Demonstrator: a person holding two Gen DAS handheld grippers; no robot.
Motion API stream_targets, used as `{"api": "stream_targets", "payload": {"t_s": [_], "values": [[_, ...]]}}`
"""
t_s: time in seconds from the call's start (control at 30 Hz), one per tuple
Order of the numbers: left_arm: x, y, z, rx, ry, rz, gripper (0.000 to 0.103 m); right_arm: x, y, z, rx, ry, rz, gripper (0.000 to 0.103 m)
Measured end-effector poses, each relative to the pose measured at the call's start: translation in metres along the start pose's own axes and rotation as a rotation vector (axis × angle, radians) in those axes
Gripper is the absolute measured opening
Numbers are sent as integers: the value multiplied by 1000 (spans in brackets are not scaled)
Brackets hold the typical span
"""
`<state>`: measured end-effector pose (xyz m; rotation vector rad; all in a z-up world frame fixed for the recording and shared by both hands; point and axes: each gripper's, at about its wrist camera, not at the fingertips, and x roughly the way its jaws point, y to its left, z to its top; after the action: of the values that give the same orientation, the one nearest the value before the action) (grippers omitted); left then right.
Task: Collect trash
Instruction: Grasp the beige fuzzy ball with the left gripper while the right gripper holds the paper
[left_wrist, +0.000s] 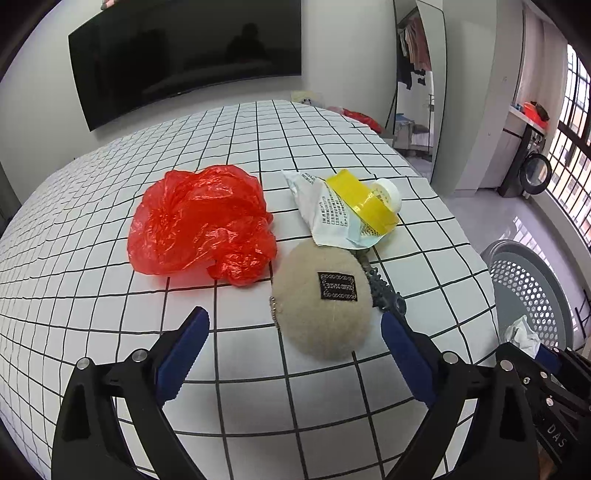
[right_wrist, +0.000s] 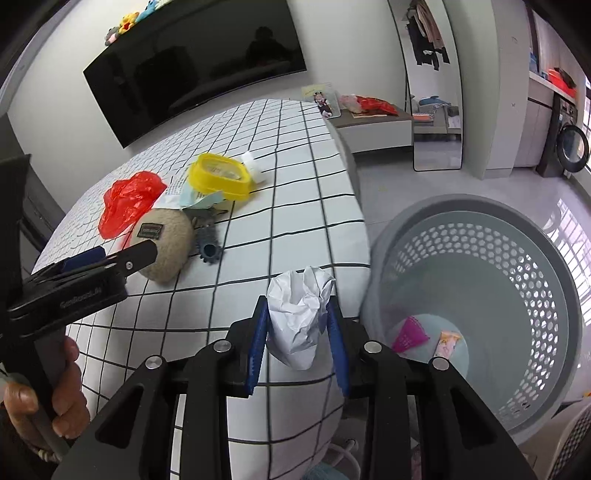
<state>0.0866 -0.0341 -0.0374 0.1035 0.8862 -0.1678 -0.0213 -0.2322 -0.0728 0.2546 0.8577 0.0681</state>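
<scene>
My right gripper (right_wrist: 297, 314) is shut on a crumpled white paper ball (right_wrist: 297, 317), held over the table's right edge beside the grey perforated bin (right_wrist: 524, 280). The bin holds a pink wrapper (right_wrist: 410, 330) and a small packet (right_wrist: 448, 341). My left gripper (left_wrist: 295, 325) stands open just in front of a beige fuzzy round pouch (left_wrist: 323, 301) with nothing between its fingers. A crumpled red plastic bag (left_wrist: 201, 225) lies left of the pouch. Behind it lie a white printed packet (left_wrist: 330, 210) and a yellow tape roll (left_wrist: 364, 201).
A dark spiky roller (left_wrist: 384, 291) lies against the pouch's right side. The table wears a white cloth with a black grid (left_wrist: 110, 314). A hand (right_wrist: 44, 398) holds the left gripper's handle. A wall TV (left_wrist: 184, 55) and a standing mirror (right_wrist: 436, 110) are beyond.
</scene>
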Motion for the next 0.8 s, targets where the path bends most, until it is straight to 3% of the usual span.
{"api": "stream_targets", "payload": {"t_s": [0.3,0.47,0.53,0.8], "values": [[19,-17,4,26,35,29,91,-1,-20,2,47,-1,21,31],[25,-17,3,27,58,27,63,-1,-22,3,53,-3,25,31],[25,-16,1,25,62,16,56,-2,-23,3,56,-4,25,31],[0,-4,-13,23,20,12,53,-8,-19,3,52,-15,17,31]]}}
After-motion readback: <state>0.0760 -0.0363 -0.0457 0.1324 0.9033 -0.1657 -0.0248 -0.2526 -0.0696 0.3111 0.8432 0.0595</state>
